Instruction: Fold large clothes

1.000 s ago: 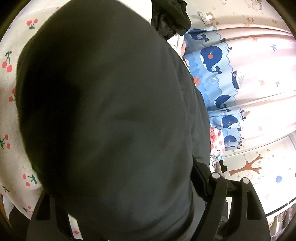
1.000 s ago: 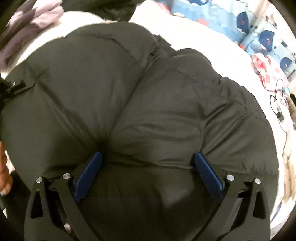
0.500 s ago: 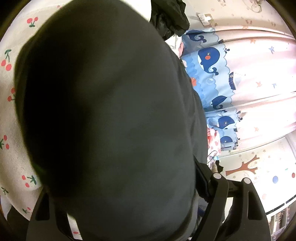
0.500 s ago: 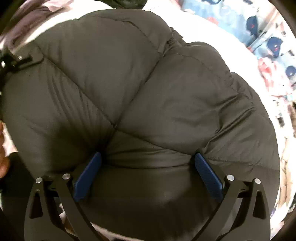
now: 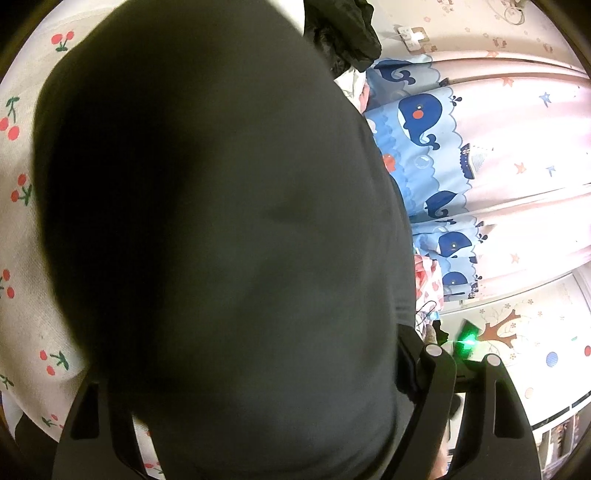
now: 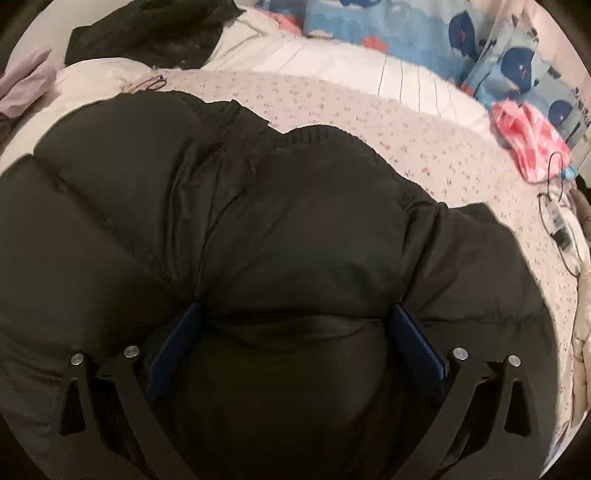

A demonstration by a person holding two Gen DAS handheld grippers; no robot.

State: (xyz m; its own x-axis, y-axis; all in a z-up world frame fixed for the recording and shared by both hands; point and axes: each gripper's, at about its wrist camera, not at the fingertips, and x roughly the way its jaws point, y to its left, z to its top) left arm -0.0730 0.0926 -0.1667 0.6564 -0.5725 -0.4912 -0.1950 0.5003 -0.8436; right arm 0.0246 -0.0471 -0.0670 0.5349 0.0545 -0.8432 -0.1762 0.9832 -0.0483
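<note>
Jacket (image 6: 295, 240), dark and puffy, takes up most of what I can see; it lies bunched on the bed (image 6: 424, 147), its ribbed hem toward the far side. That bed is covered by a pale sheet with tiny pink flowers. Behind it hangs a curtain (image 5: 498, 147) printed with blue whales and stars, and a second dark garment (image 6: 147, 33) is heaped at the head of the bed.

Closer in, the right gripper (image 6: 295, 325) stands wide, and its blue pads (image 6: 417, 347) press into a thick quilted bulge of the jacket from both sides, so it has hold of that fold. On the other side, the left gripper (image 5: 266, 376) is almost buried: jacket fabric fills the space between its black fingers (image 5: 432, 398), which also stand wide and hold it. A pink bag (image 6: 528, 147) lies near the bed's edge by a thin black cable (image 6: 557, 221).
</note>
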